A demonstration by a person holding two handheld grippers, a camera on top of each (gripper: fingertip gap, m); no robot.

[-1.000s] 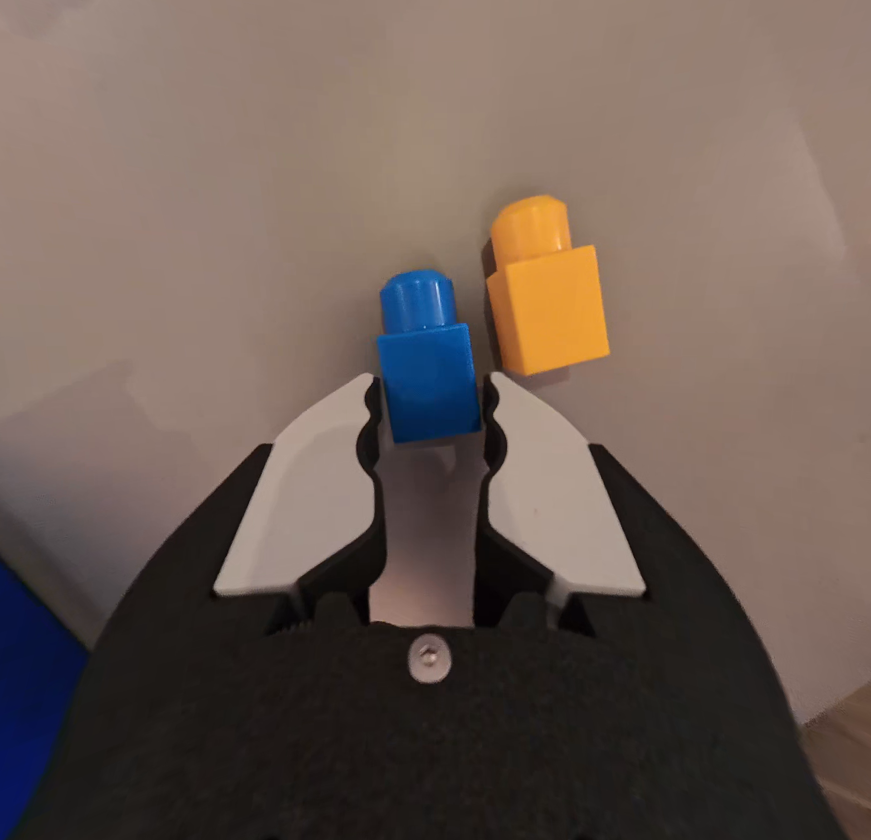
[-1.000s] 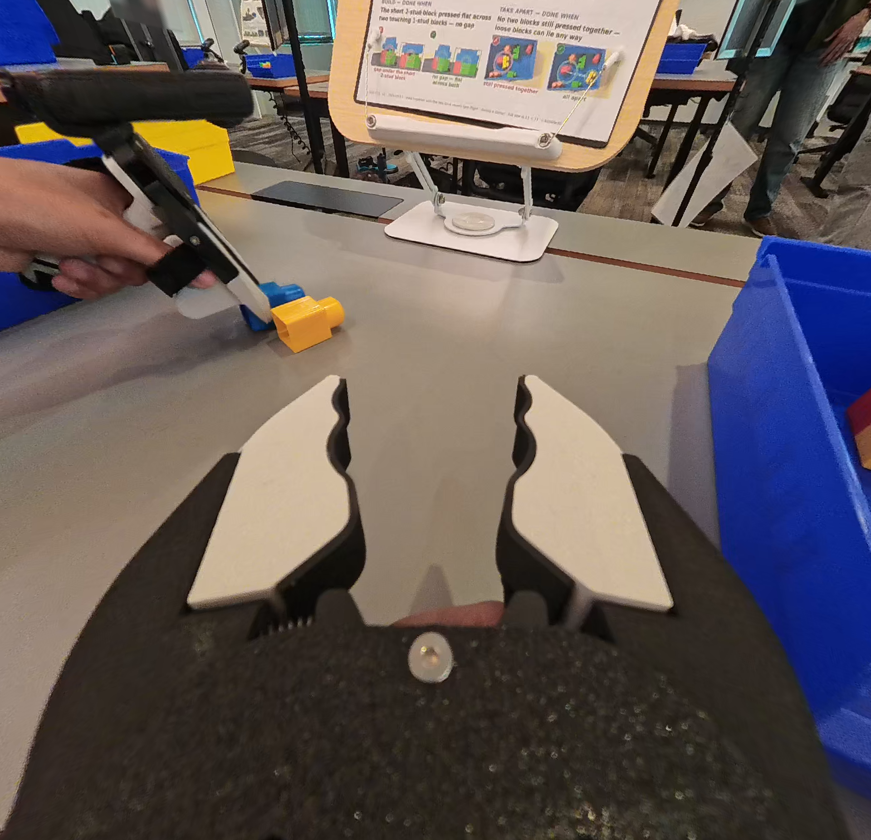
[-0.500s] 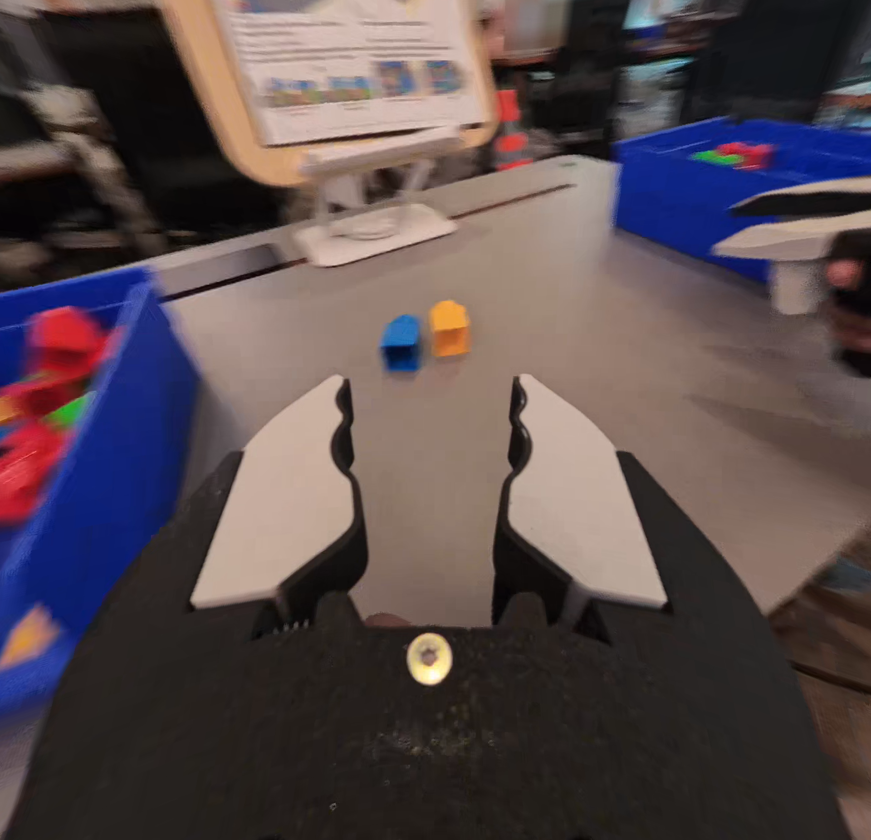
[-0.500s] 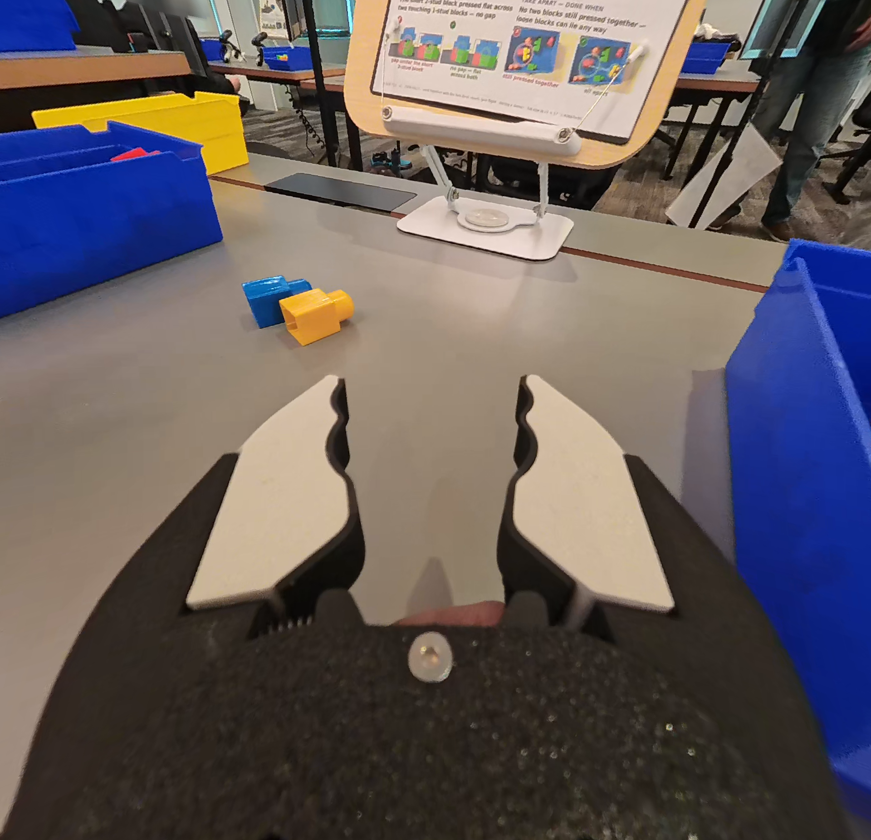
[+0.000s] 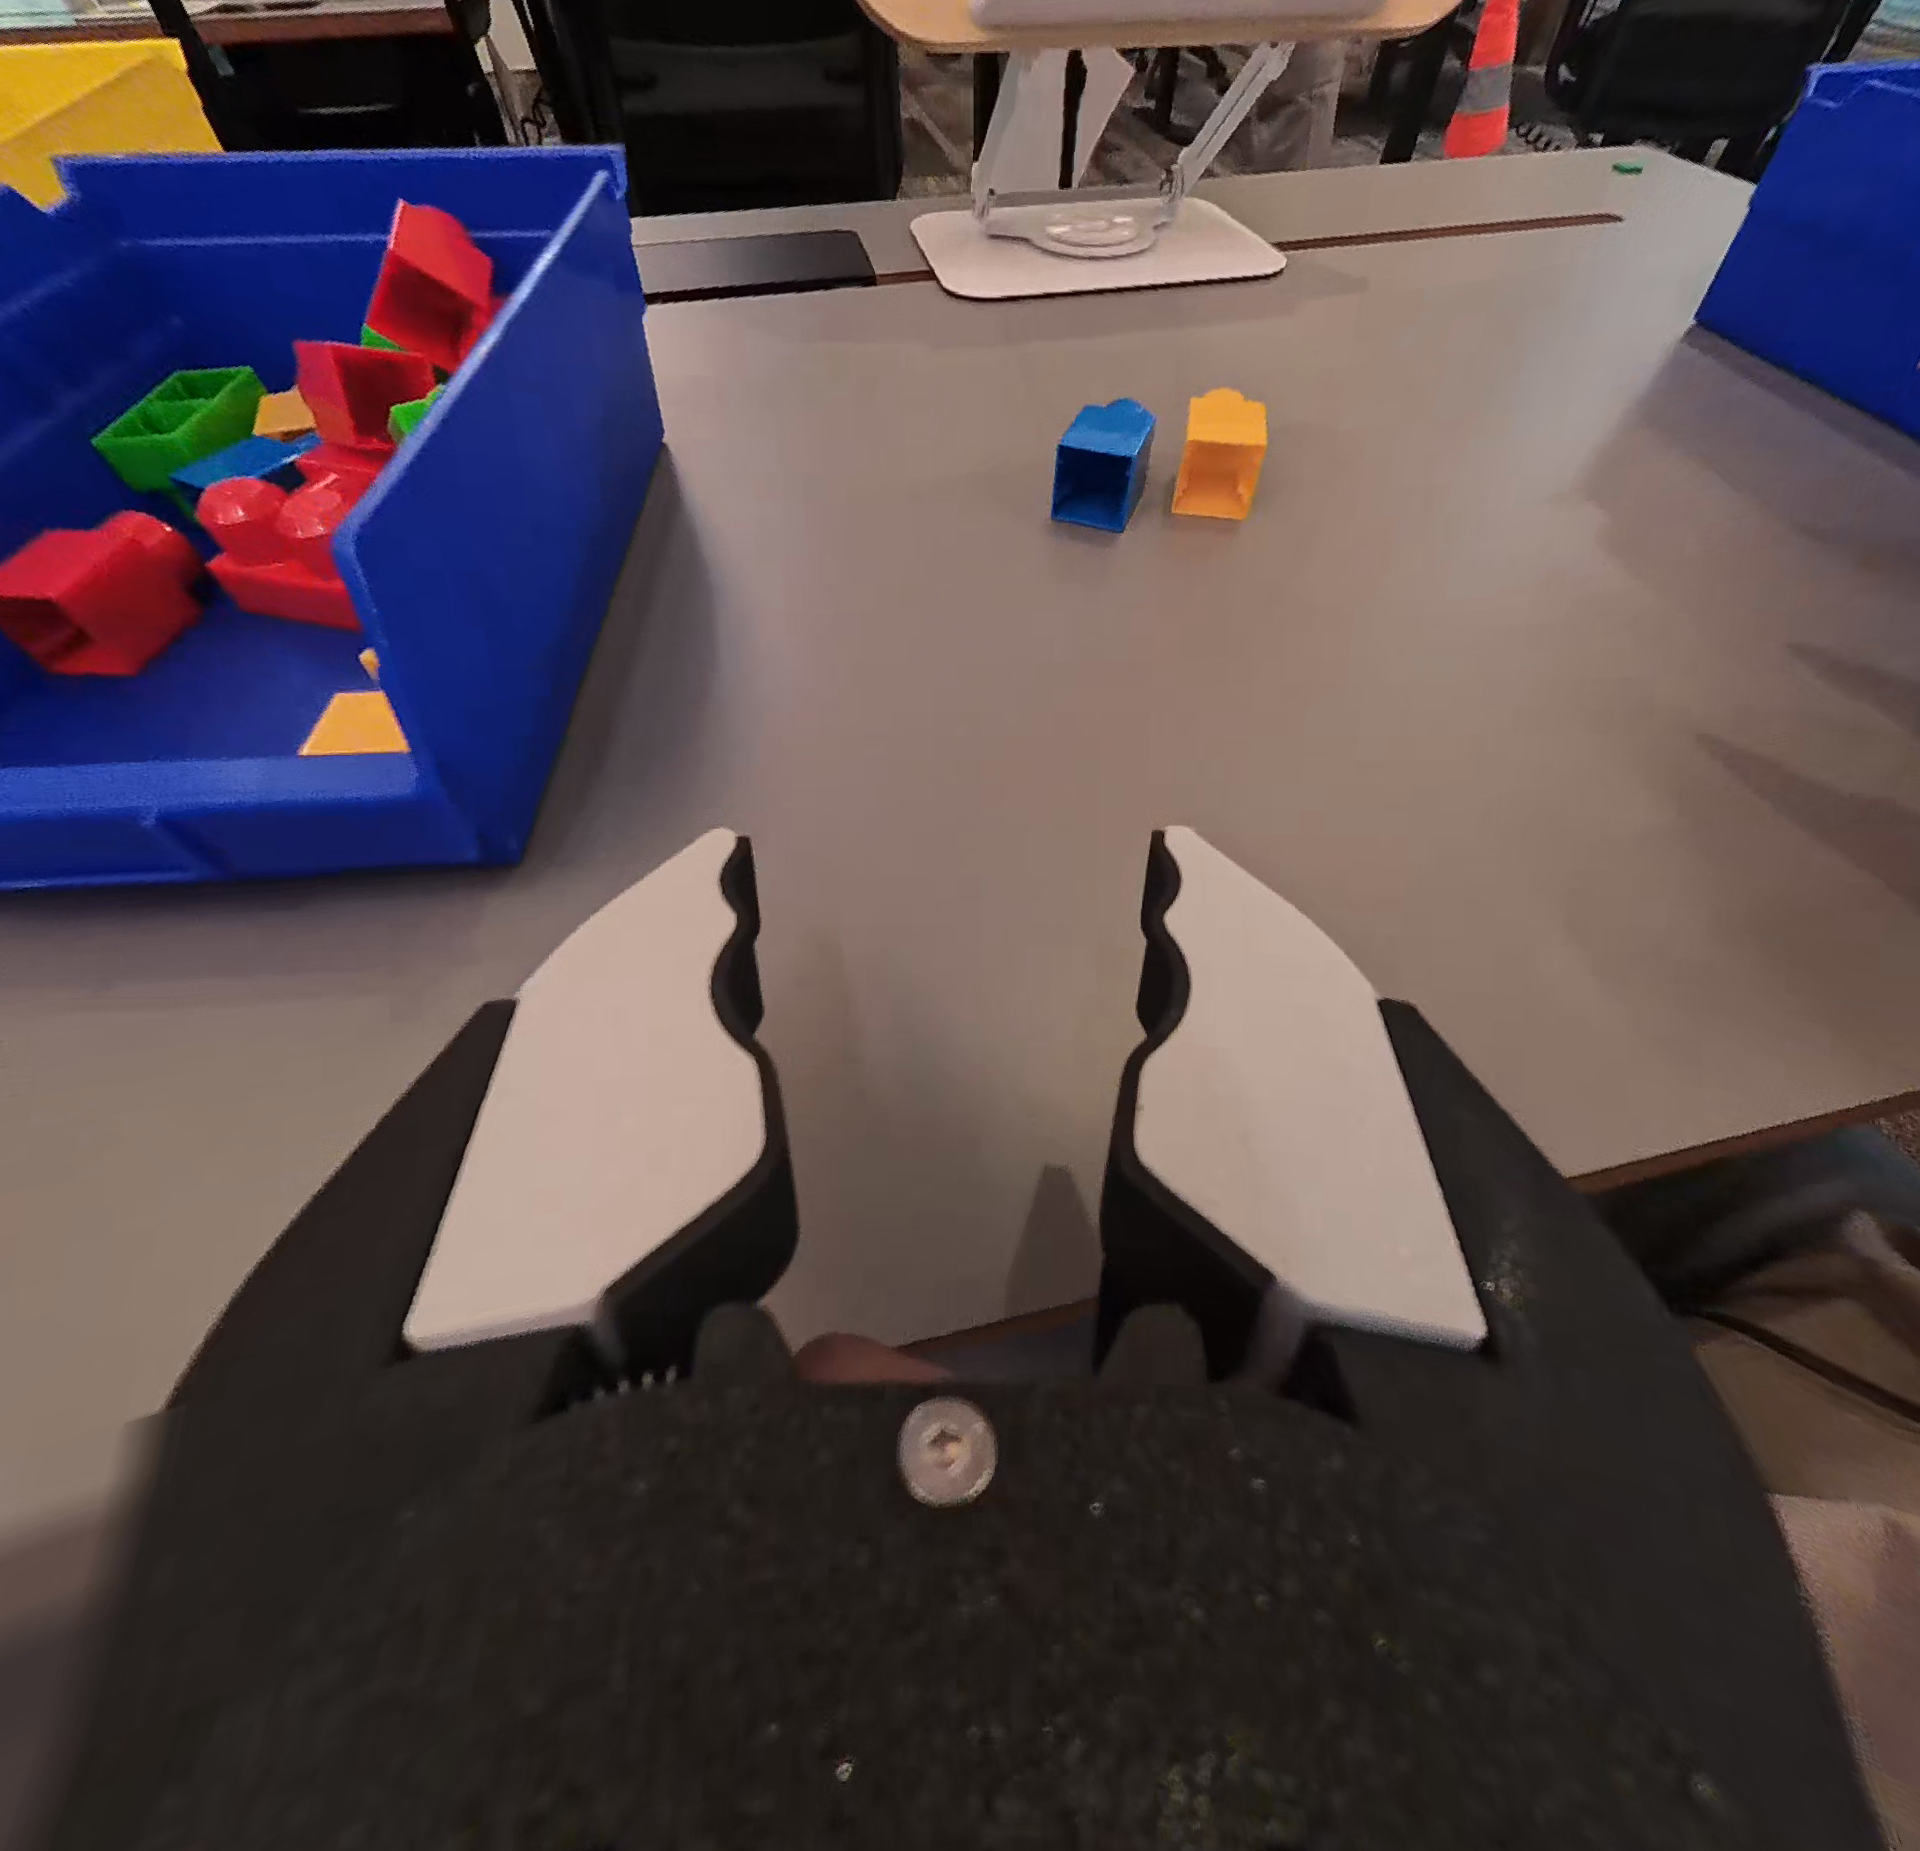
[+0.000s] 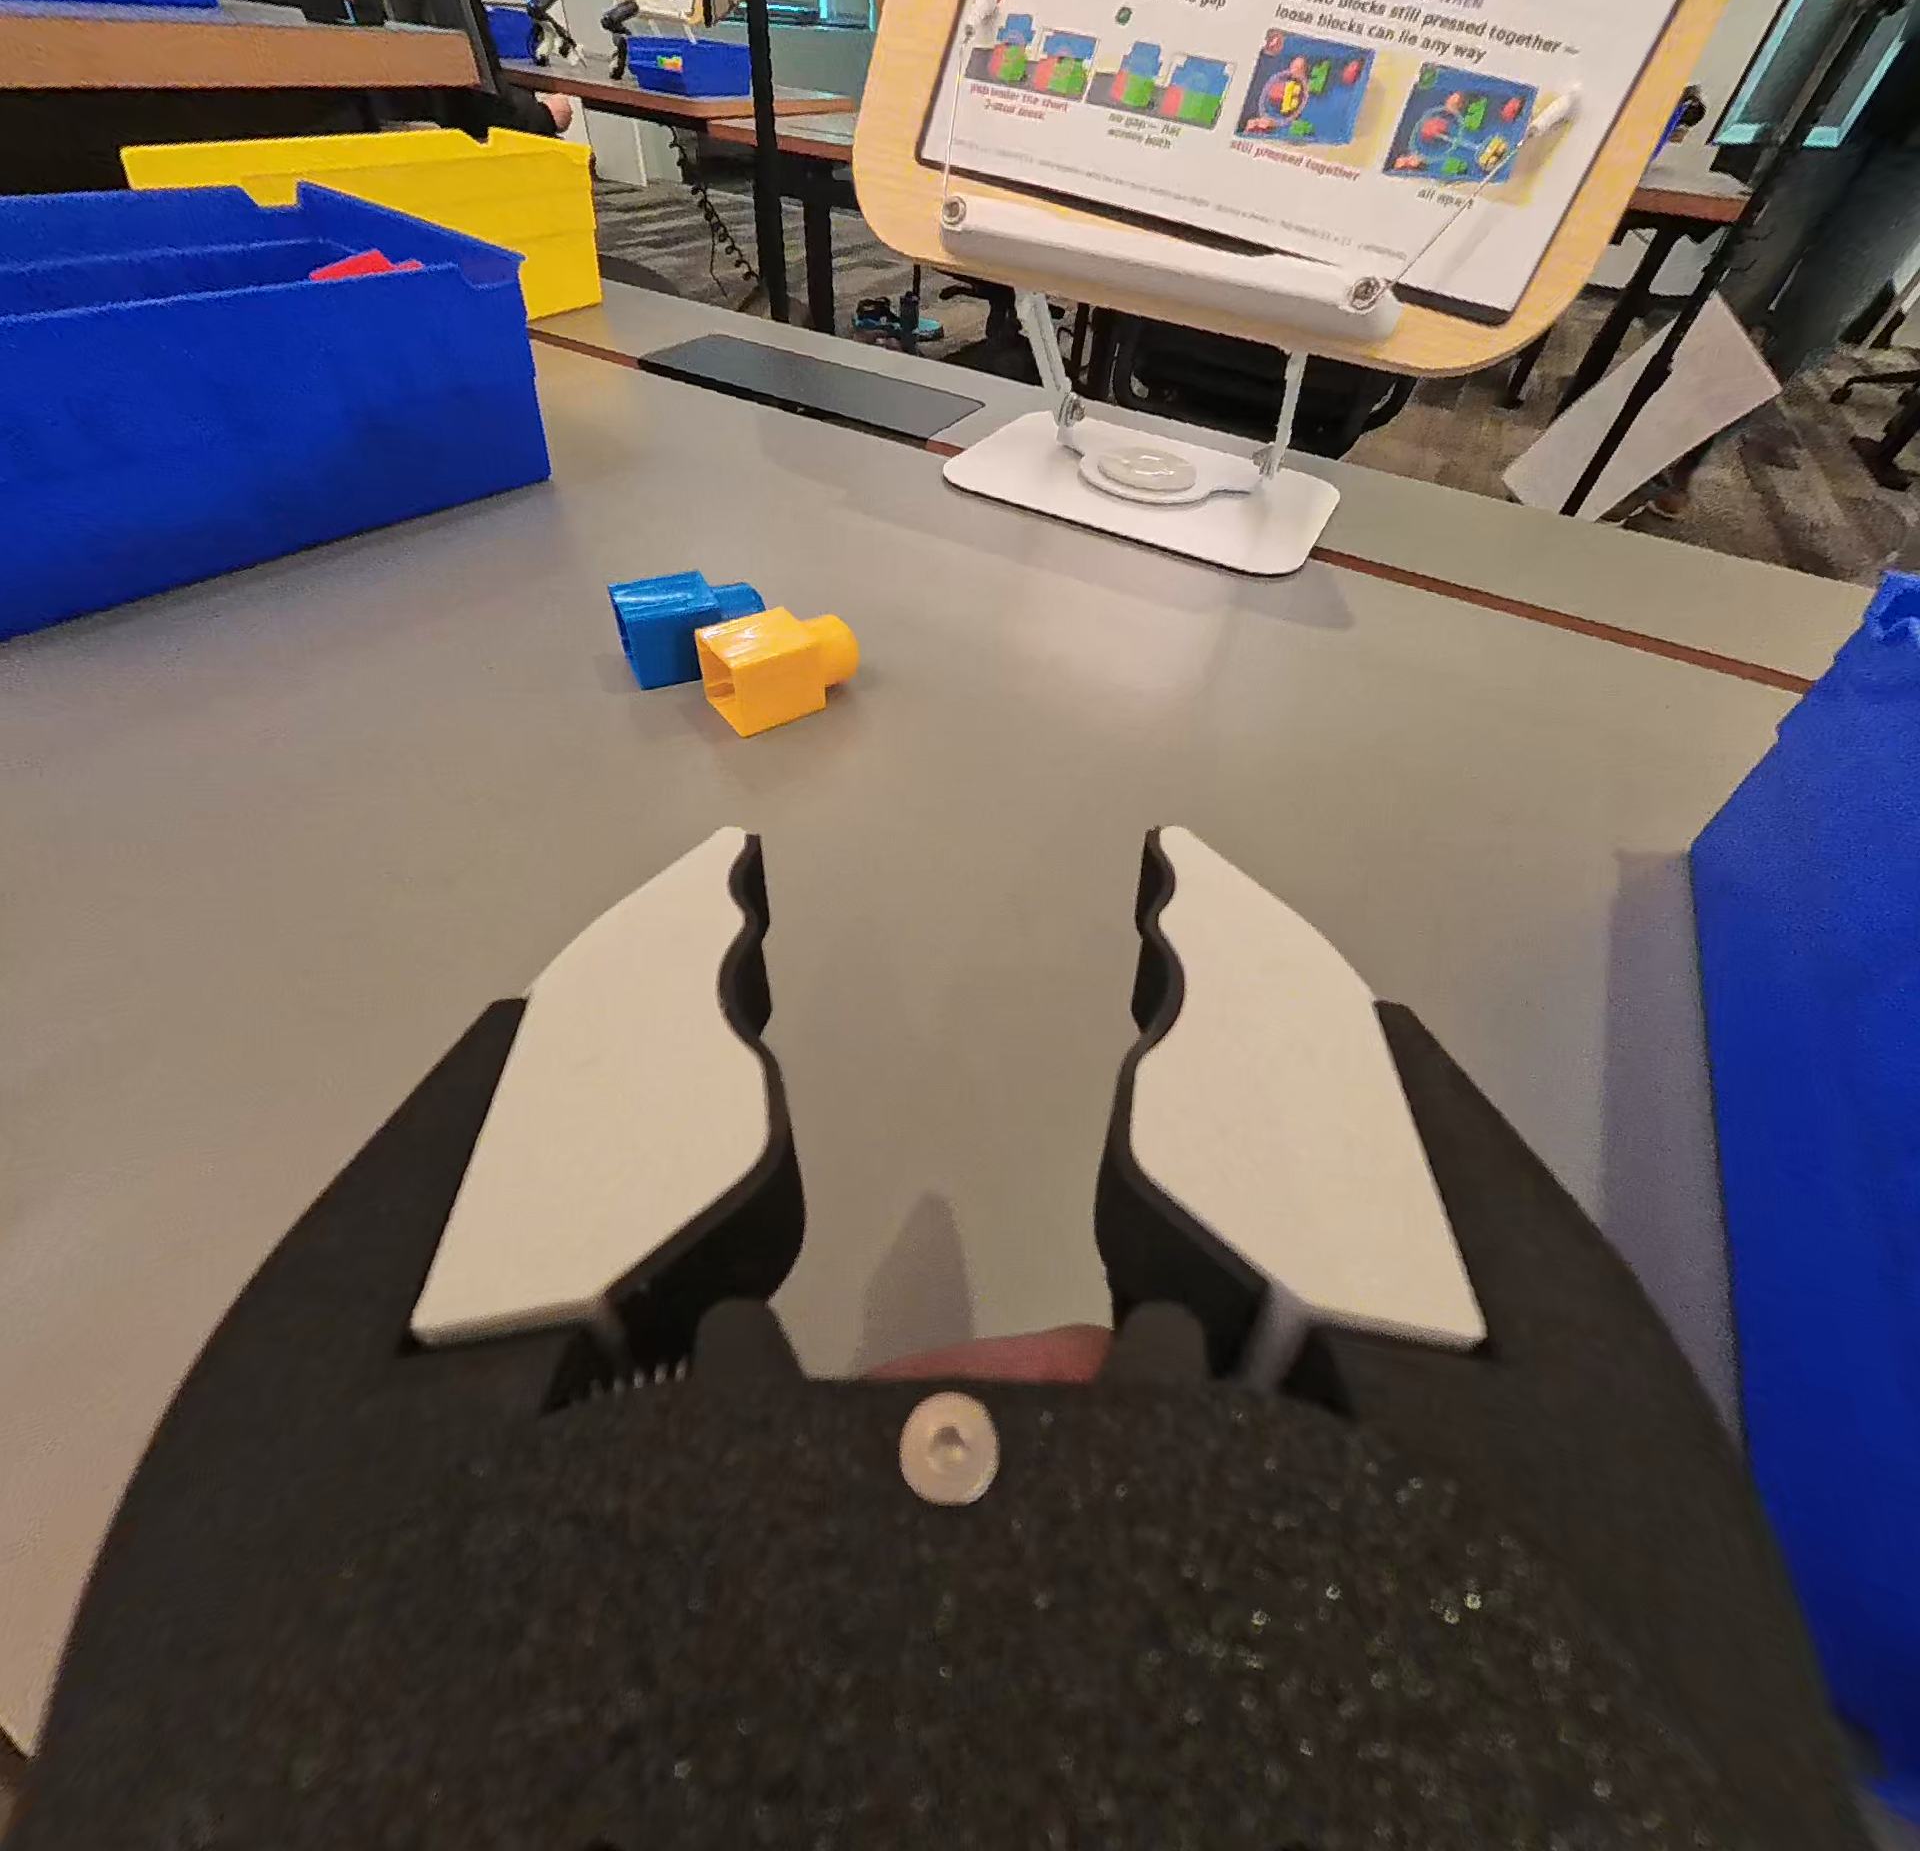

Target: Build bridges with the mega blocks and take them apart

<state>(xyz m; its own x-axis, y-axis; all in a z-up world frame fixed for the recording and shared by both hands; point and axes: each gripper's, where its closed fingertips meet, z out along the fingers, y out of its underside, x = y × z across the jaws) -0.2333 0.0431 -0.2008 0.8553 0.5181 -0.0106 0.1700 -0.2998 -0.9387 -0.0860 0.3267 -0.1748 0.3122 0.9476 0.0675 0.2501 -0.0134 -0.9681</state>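
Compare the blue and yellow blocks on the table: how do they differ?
The blue block is blue, the yellow block yellow. In the left wrist view the blue block lies left of the yellow block; the right wrist view puts the yellow block nearer that gripper. Both are one-stud blocks lying on their sides, close together.

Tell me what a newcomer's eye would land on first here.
Probably the blue block and yellow block lying on their sides, side by side, mid-table. Next the blue bin at left, heaped with red and green blocks. Both the left gripper and right gripper hang open and empty.
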